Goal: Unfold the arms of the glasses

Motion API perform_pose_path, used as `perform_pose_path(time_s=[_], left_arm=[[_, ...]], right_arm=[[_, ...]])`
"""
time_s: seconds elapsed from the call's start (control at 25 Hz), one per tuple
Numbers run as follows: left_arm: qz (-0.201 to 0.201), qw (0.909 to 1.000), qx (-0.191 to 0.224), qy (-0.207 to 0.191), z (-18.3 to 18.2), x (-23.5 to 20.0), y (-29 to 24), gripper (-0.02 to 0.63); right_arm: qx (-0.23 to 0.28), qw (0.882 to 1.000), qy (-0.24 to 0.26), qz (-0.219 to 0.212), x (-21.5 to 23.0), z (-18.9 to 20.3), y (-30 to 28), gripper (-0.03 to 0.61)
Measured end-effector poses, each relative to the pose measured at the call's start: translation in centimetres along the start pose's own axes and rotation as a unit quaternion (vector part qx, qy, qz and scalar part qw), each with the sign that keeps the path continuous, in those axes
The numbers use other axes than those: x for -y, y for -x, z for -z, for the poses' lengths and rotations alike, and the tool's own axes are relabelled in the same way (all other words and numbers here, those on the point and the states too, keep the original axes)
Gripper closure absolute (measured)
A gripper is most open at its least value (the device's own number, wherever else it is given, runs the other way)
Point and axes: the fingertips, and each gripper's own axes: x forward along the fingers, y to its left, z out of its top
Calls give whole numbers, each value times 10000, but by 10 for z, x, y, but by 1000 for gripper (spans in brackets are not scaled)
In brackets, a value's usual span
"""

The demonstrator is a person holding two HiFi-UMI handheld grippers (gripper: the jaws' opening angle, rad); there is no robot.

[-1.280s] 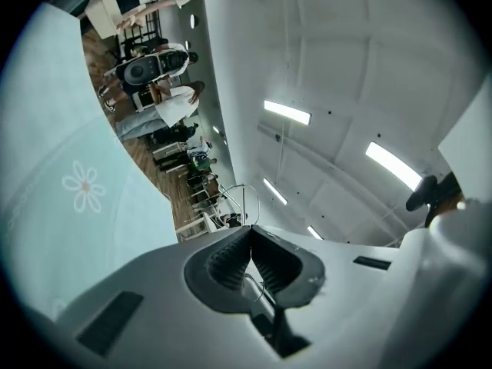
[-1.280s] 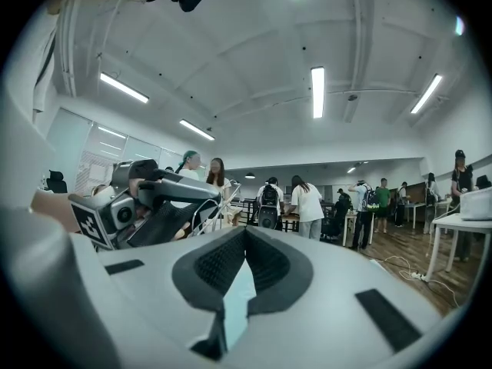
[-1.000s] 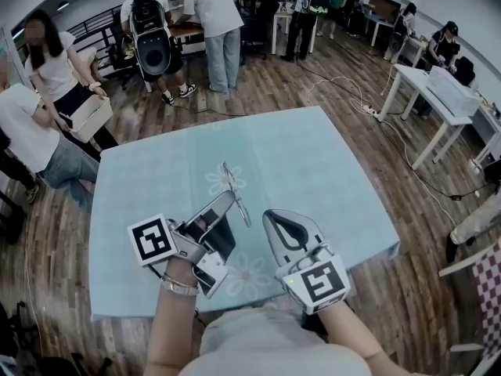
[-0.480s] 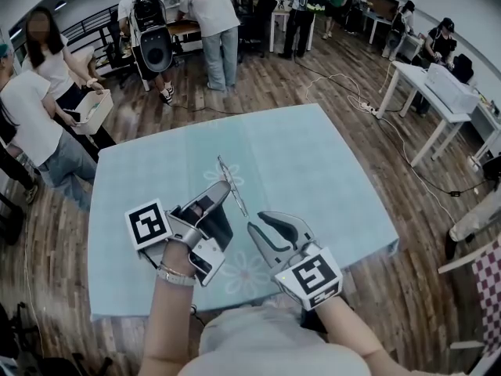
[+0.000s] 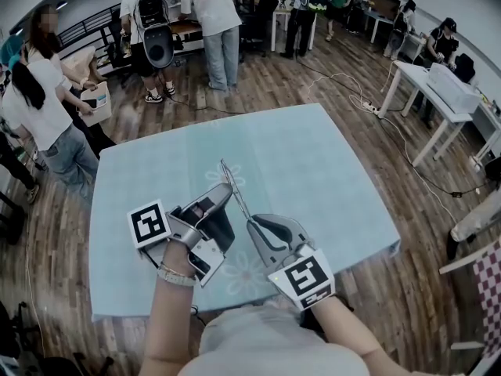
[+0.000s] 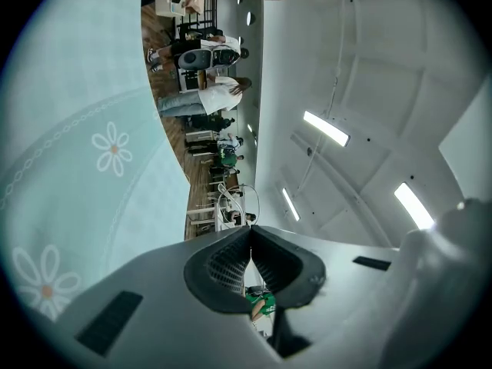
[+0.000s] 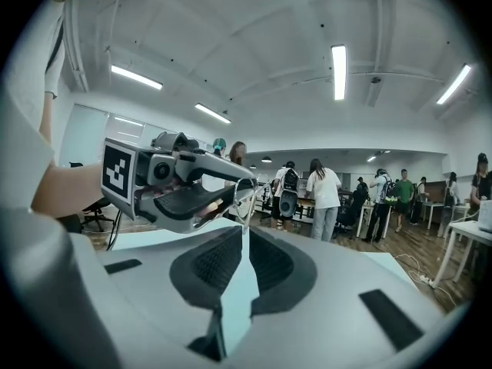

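since a second ago the right hand-held gripper (image 5: 251, 224) has sunk and swung in toward the left hand-held gripper (image 5: 228, 187), its jaws just closing to a thin slit whose tips pinch the free end of one arm of the glasses (image 5: 239, 199). the head view shows the thin wire glasses held up above the pale teal surface (image 5: 329, 178) between both tools, that arm stretched out in a straight line. only the left gripper view shows its jaws pressed together on the frame, a wire lens ring poking past the tips.
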Motion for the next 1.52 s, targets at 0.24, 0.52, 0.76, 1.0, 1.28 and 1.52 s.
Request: perform_pose_path(time_s=[0.24, 0.52, 0.76, 1.0, 1.28, 1.52], left_arm=[[49, 10000, -44, 21, 3, -1, 1, 603], [135, 9998, -133, 65, 12, -2, 2, 603], [170, 9996, -193, 144, 18, -5, 5, 603], [213, 9993, -239, 175, 24, -6, 5, 603], [245, 9992, -288, 147, 25, 3, 0, 603], [226, 9992, -308, 66, 33, 1, 8, 603]], right_arm=[[-14, 9999, -46, 104, 6, 3, 4, 555], [-22, 9989, -208, 408, 29, 10, 16, 555], [-57, 9974, -296, 659, 47, 12, 21, 555], [-51, 9954, -284, 909, 67, 10, 29, 555], [40, 9931, -185, 1154, 97, 1, 24, 555], [63, 9920, -203, 1246, 106, 6, 21, 554]])
